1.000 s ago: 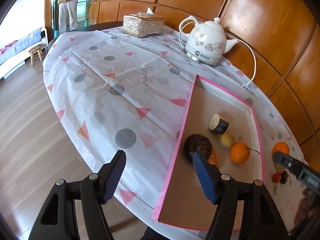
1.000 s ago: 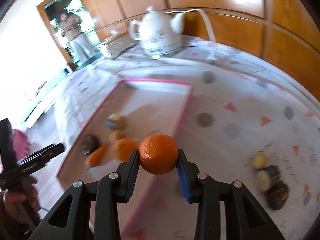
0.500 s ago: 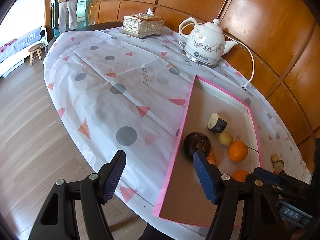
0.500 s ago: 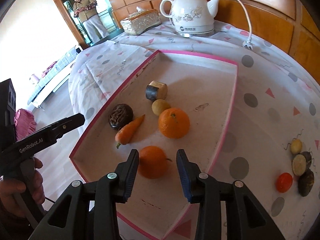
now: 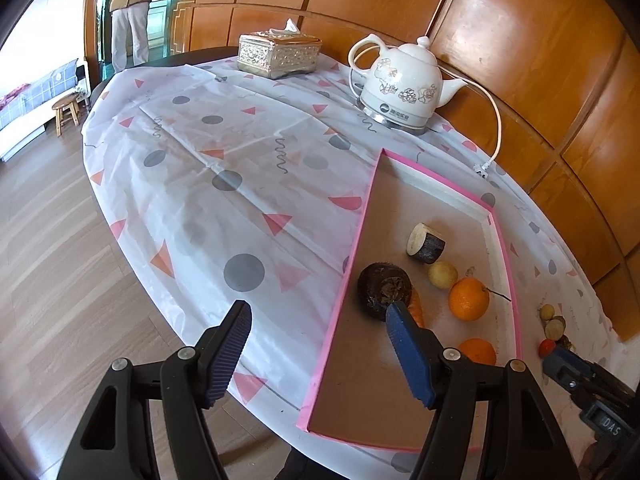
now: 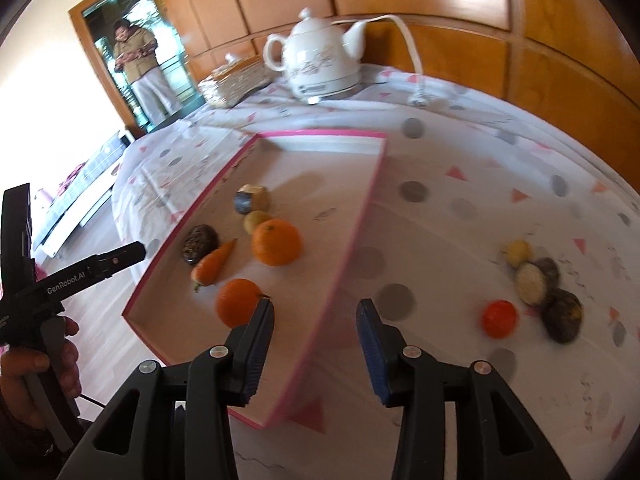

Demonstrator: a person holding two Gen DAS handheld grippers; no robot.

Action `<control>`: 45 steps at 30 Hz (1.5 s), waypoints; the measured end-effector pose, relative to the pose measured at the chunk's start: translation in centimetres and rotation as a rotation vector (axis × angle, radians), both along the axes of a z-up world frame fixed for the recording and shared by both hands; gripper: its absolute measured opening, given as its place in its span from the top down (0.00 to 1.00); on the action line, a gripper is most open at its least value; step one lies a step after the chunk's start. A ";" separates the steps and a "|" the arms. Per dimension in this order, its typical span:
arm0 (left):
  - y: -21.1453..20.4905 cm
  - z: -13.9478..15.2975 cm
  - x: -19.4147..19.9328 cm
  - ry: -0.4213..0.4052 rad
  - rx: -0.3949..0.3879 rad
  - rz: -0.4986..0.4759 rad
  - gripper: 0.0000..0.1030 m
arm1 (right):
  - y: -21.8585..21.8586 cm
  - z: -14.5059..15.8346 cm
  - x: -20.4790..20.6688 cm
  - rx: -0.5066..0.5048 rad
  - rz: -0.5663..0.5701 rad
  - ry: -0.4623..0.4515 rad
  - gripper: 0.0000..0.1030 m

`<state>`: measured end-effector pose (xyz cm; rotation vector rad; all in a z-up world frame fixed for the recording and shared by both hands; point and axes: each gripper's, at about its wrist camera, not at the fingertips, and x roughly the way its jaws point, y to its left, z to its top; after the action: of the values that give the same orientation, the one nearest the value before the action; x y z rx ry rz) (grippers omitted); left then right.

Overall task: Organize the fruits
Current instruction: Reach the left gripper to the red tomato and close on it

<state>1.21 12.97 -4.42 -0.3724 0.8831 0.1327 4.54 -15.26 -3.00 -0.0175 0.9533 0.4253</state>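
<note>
A pink-rimmed tray [image 6: 372, 196] [image 5: 352, 252] lies on the table. In it are two oranges [image 6: 277, 241] [image 6: 237, 301], a carrot [image 6: 212, 267], a dark round fruit [image 6: 200, 241], a small yellow fruit [image 6: 256, 220] and a cut log-like piece [image 6: 251, 198]. On the cloth to the right lie a small red fruit [image 6: 498, 318] and several dark and yellow fruits [image 6: 536, 276]. My right gripper [image 6: 316, 344] is open and empty over the tray's right rim. My left gripper [image 5: 320, 352] is open and empty at the tray's left rim.
A white electric kettle [image 5: 400, 88] with its cord and a tissue box [image 5: 279, 54] stand at the far side of the table. A person [image 5: 132, 8] stands in the doorway. A wood-panel wall curves along the right.
My right gripper carried an orange over the tray, opened and let it go in the tray's near end. It has since swung right. The left gripper stayed open and nearly still.
</note>
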 end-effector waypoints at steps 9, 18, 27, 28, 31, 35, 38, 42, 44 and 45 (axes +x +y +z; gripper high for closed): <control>-0.9 0.8 -0.1 -0.026 0.028 -0.031 0.31 | -3.9 0.2 -1.2 -0.030 -0.132 -0.036 0.57; -2.0 1.5 -0.4 -0.053 0.050 -0.066 0.28 | -7.2 -0.5 -2.3 -0.073 -0.244 -0.046 0.57; -3.9 2.2 -0.3 -0.070 0.074 -0.122 0.28 | -11.1 -0.7 -3.0 -0.097 -0.353 -0.043 0.57; -4.1 2.2 -0.3 -0.071 0.078 -0.128 0.28 | -11.6 -0.7 -3.0 -0.106 -0.367 -0.041 0.57; -4.8 2.3 -0.2 -0.070 0.093 -0.149 0.28 | -13.2 -0.7 -3.1 -0.123 -0.417 -0.036 0.57; -5.7 2.6 -0.1 -0.077 0.107 -0.174 0.28 | -15.3 -0.6 -3.1 -0.141 -0.474 -0.034 0.57; -6.4 2.7 -0.1 -0.080 0.113 -0.194 0.28 | -16.8 -0.4 -3.1 -0.159 -0.519 -0.031 0.57; -7.6 2.8 0.1 -0.080 0.121 -0.225 0.28 | -18.7 -0.1 -3.1 -0.187 -0.570 -0.023 0.57; -8.1 2.9 0.1 -0.081 0.124 -0.241 0.28 | -19.6 0.0 -3.1 -0.191 -0.593 -0.020 0.57; -8.5 2.9 0.2 -0.082 0.125 -0.252 0.28 | -20.0 0.1 -3.1 -0.192 -0.606 -0.018 0.57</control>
<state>1.38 4.48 -1.47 -0.1475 0.8290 -0.0593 1.40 -35.31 -2.90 0.0915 0.9277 -0.2248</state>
